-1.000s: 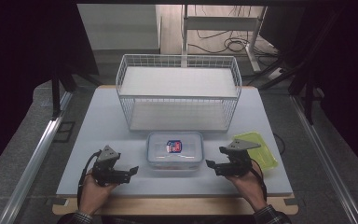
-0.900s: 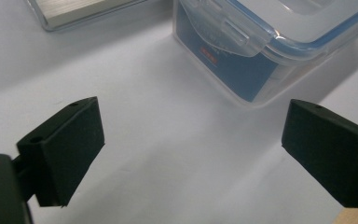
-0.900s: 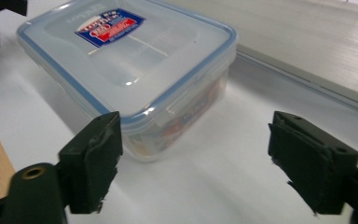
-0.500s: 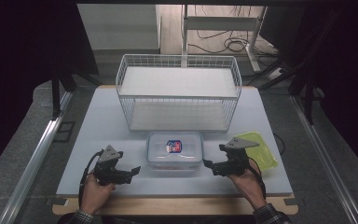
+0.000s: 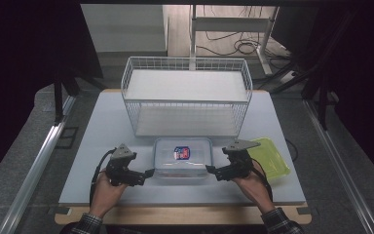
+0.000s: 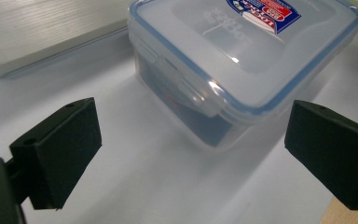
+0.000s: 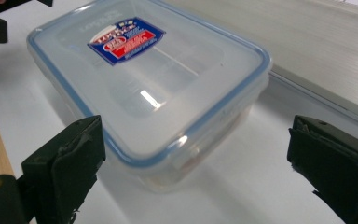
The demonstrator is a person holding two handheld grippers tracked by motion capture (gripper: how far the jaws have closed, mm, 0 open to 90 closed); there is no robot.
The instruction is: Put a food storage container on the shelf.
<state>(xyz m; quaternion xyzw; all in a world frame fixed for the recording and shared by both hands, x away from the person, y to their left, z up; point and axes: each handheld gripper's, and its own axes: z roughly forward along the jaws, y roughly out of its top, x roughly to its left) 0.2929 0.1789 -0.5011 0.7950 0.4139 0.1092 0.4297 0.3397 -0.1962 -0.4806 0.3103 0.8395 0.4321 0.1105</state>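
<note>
A clear plastic container [image 5: 182,157] with a blue-rimmed lid and a red and blue label stands on the white table [image 5: 102,131] near the front edge. My left gripper [image 5: 148,174] is just left of it, open, its black pads [image 6: 58,151] wide apart and short of the box's corner [image 6: 214,107]. My right gripper [image 5: 212,170] is at the box's right end. Its jaws have just been opening and stand open, pads [image 7: 65,163] clear of the container [image 7: 144,84], whose near corner lies between them.
A white wire basket [image 5: 185,97] with two shelves stands right behind the container. A yellow-green tray [image 5: 272,158] lies at the right, beside my right hand. The table's wooden front edge [image 5: 185,214] runs close under both hands.
My left gripper has shifted a little right and away, toward the container. The right gripper has stayed in place, and the container has not moved.
</note>
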